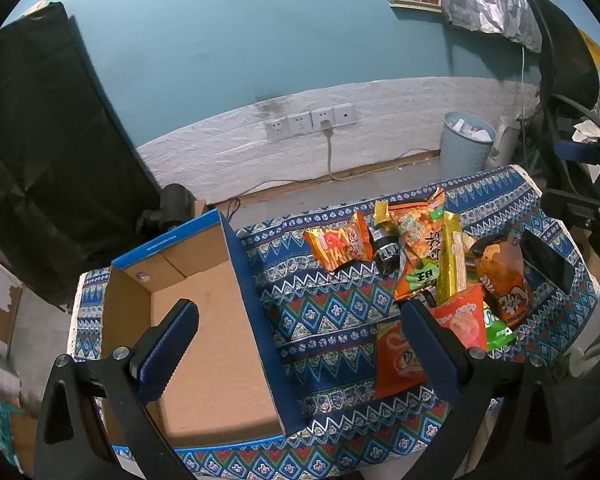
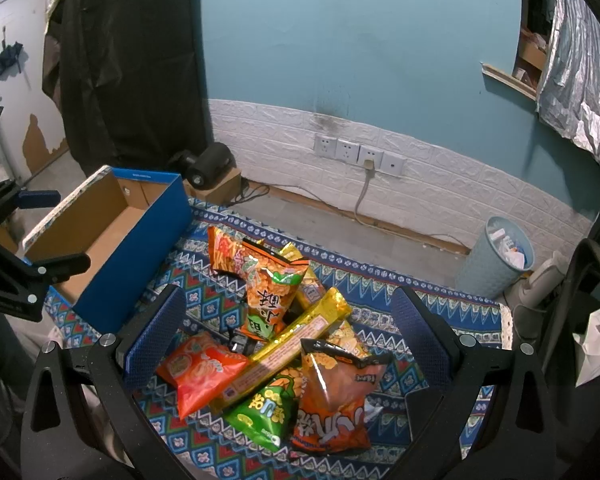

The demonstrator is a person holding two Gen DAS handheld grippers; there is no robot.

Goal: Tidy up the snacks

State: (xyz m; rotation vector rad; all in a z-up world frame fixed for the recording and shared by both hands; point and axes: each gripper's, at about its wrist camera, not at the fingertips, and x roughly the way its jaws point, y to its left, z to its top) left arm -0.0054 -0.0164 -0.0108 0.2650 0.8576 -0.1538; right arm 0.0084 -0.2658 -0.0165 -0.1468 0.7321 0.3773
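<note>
Lower left of left wrist view: left gripper point(image 1: 295, 344) spread wide, empty, above blue-sided cardboard box point(image 1: 203, 320). Centre-right: heap of foil snack packets point(image 1: 420, 256) on patterned tablecloth point(image 1: 324, 312). Right gripper point(image 2: 287, 330) likewise spread, empty, over heap.

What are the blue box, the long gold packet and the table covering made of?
The box looks like cardboard: raw brown matte inside, with a printed blue outer skin.

The gold packet looks like thin metallised plastic film, since it is glossy, crinkled and catches the light.

The table covering seems to be woven or printed cloth, matte and draping softly over the table edge; I cannot tell the fibre.
</note>
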